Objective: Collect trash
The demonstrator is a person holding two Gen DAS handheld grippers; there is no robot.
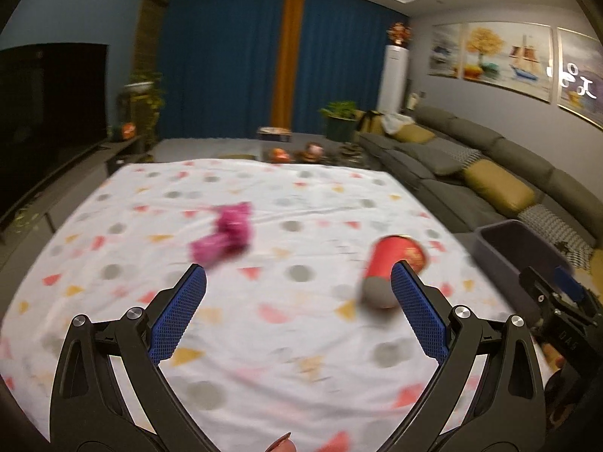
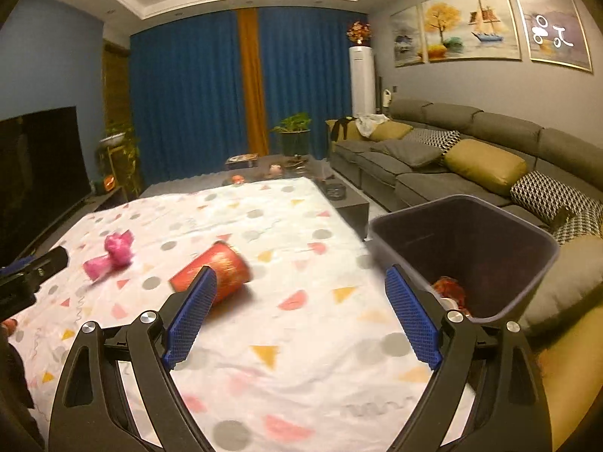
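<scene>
A red paper cup (image 2: 213, 273) lay on its side at centre-left of the right wrist view, on the patterned tablecloth (image 2: 301, 358), with a crumpled pink wrapper (image 2: 111, 254) well apart from it toward the left edge. Both were still to be collected. The dark plastic bin (image 2: 520, 263) stood at right, off the cloth's edge, and already held some red and white rubbish (image 2: 448, 290) at its bottom, so the job looked partly done, with two pieces left.

The right gripper (image 2: 301, 310) was released, its blue pads spread wide with nothing between them; the cup showed just behind the left pad. The left gripper (image 1: 297, 295) was likewise spread and empty in its own view, the cup at centre-right and the wrapper at centre-left beyond its tips.

Gold markings on the cup were too blurred to read. Pale lettering on the framed picture (image 2: 552, 24) at upper right could not be made out either.
</scene>
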